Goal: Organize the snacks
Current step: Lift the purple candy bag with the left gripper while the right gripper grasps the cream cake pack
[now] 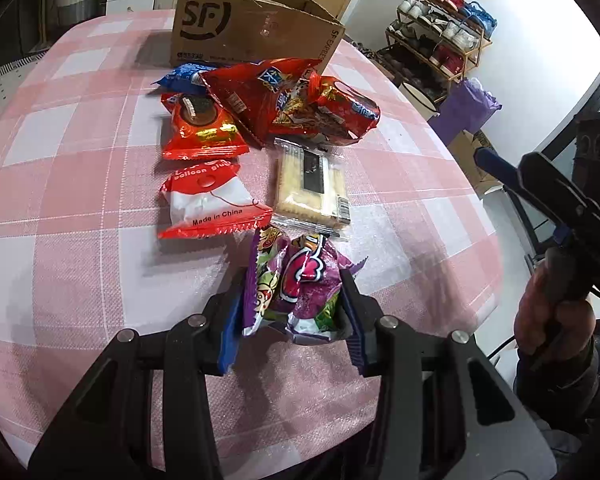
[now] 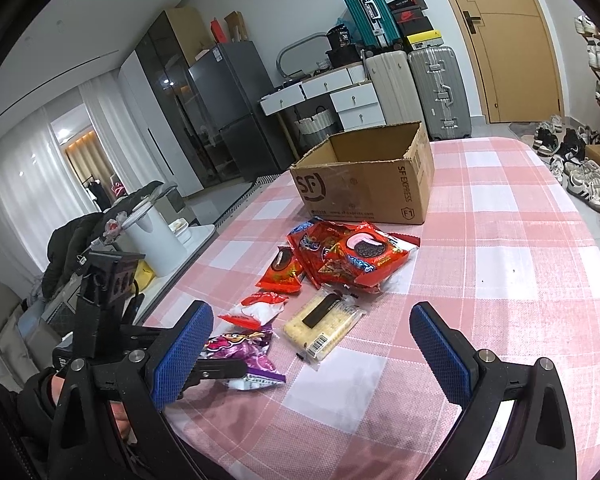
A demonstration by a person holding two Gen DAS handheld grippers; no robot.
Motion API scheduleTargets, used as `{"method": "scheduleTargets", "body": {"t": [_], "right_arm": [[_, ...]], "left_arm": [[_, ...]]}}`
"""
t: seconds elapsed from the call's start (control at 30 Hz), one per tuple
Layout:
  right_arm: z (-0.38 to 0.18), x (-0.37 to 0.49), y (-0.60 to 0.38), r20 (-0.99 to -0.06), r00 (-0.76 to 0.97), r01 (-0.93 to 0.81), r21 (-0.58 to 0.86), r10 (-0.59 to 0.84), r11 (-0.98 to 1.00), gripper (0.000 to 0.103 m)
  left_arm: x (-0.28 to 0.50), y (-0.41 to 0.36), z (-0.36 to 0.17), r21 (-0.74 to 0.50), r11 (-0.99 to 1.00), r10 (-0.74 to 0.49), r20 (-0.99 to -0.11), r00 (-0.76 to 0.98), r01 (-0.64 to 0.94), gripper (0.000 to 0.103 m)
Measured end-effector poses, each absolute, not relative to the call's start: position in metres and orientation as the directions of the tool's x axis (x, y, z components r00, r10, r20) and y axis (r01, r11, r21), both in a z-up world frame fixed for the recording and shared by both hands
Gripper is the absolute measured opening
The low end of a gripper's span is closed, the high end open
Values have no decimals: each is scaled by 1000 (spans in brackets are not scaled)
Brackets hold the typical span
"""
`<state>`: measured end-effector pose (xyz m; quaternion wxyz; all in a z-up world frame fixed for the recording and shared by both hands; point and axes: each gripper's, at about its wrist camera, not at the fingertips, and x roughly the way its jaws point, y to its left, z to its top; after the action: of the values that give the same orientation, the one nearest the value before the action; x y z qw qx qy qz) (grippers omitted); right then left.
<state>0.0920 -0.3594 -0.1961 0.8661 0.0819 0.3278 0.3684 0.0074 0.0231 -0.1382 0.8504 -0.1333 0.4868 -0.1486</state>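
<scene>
My left gripper (image 1: 294, 280) is shut on a purple snack packet (image 1: 296, 284), crumpled between the blue pads just above the table; it also shows in the right wrist view (image 2: 242, 354). Beyond it lie a red-and-white packet (image 1: 212, 200), a clear cracker pack (image 1: 310, 186), a small red cookie packet (image 1: 204, 128) and a pile of red snack bags (image 1: 296, 100). An open SF cardboard box (image 2: 364, 176) stands behind them. My right gripper (image 2: 312, 344) is open and empty, held above the table's near side.
The table wears a pink checked cloth (image 2: 520, 260). Its right edge drops off near a shoe rack (image 1: 440, 40). Suitcases (image 2: 416, 88) and a fridge (image 2: 228, 108) stand behind the table.
</scene>
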Motion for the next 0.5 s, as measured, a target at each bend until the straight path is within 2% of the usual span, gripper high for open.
{"method": "scheduleTargets", "body": {"t": [0.5], "right_arm": [[-222,104,-337,-592,468,-565,370,656,737,100]], "left_arm": [[-20,32,-127,-442,877,-474,-740,477,186,40]]}}
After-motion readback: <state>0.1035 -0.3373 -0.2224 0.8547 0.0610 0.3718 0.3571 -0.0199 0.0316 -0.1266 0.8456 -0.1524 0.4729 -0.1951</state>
